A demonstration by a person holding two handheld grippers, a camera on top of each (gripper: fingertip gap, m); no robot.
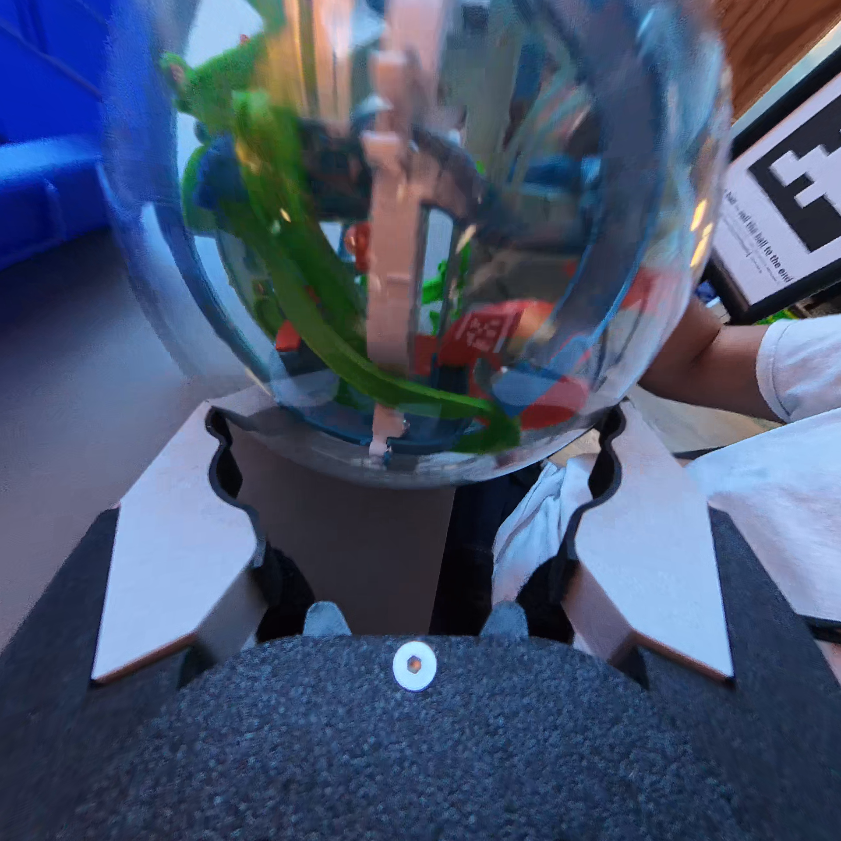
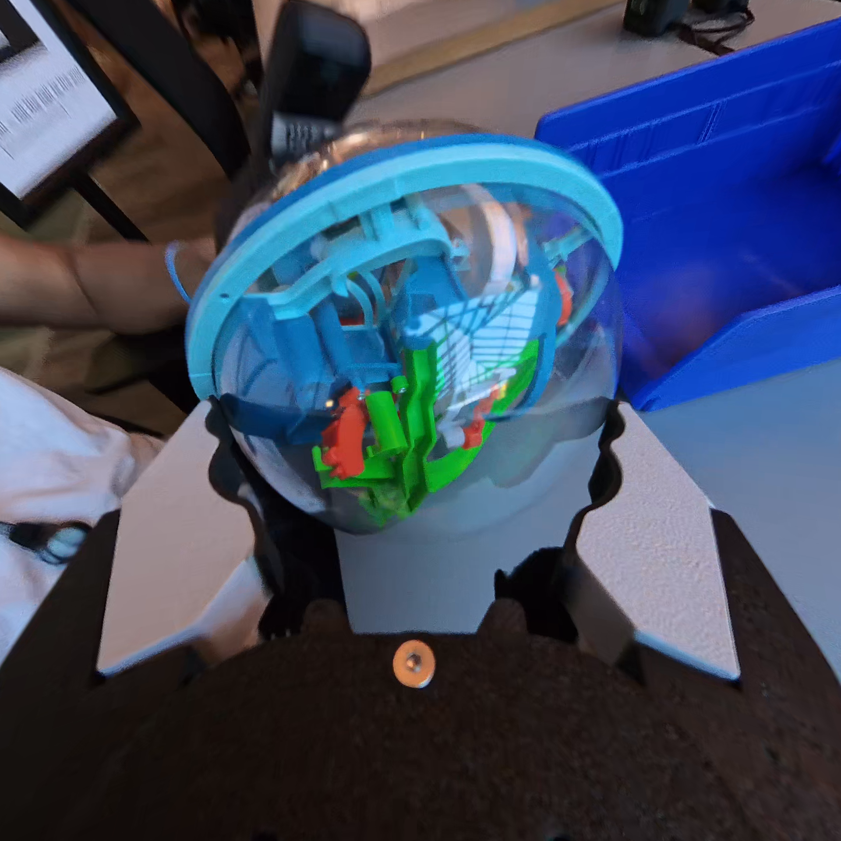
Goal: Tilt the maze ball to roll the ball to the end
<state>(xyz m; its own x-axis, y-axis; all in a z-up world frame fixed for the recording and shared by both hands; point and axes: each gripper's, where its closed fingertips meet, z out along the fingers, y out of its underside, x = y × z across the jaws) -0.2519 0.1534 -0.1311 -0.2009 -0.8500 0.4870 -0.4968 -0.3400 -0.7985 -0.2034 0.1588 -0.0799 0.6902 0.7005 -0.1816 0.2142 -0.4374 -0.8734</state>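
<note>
**Clear maze sphere clamped between both grippers**

The transparent plastic maze ball [image 2: 405,336], filled with green, red and blue tracks and ringed by a light-blue equator band, is held off the grey tabletop [image 2: 751,478]. In the right wrist view it is seated at twelve o'clock of the right gripper [image 2: 412,423], whose pale fingers are pressed against its two sides. In the left wrist view the same sphere [image 1: 409,227] is gripped likewise by the left gripper [image 1: 416,418], the image being motion-blurred. The small rolling ball inside cannot be made out. A blue plastic bin [image 2: 728,205] is seen at two o'clock of the sphere in the right view. A black-framed white printed sheet [image 1: 796,205] stands at three o'clock in the left view, with a person's forearm [image 1: 696,364] below it.
</note>
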